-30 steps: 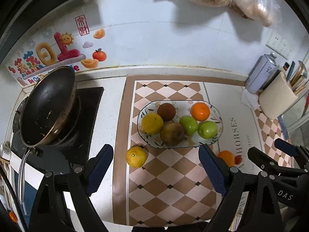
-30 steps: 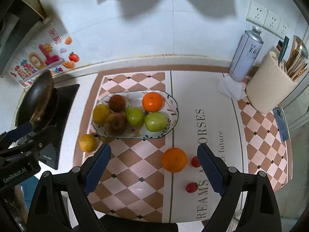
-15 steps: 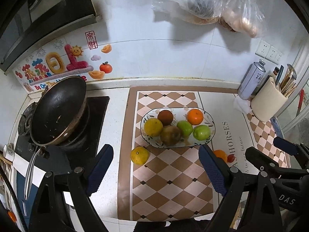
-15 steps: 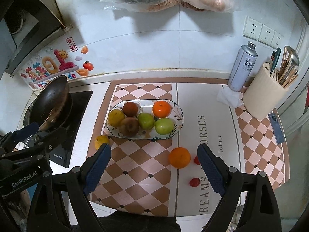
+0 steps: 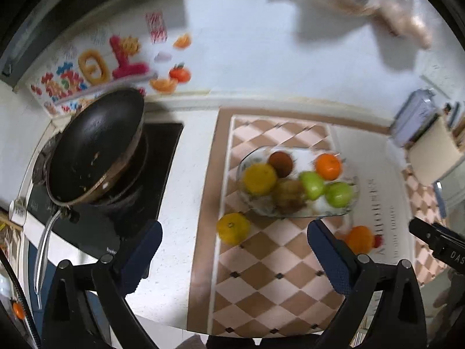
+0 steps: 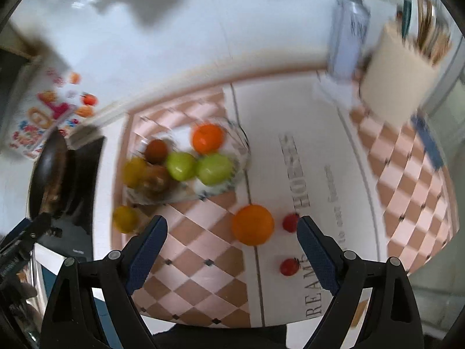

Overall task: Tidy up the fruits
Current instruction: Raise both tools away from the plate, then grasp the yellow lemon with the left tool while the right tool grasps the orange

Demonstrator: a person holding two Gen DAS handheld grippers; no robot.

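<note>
Blurry, but the colours read: a brown-and-pale-pink checkered counter mat (image 6: 203, 250) with a white panel carrying dark lettering. On it, a white oval plate with a dark leafy rim print (image 5: 345, 209) holds a yellow citrus (image 5: 259, 179), a dark brown round fruit (image 5: 280, 163), a mottled brown fruit (image 5: 289, 194), two green apples (image 6: 213, 168) and an orange (image 5: 328, 166). Loose on the mat: a yellow citrus fruit (image 5: 233, 228), a bigger orange fruit (image 6: 252, 229), two small red tomatoes (image 6: 289, 266). A black frying pan (image 5: 93, 148) shows beside them, and both tools carry dark blue finger pads (image 6: 148, 250).
</note>
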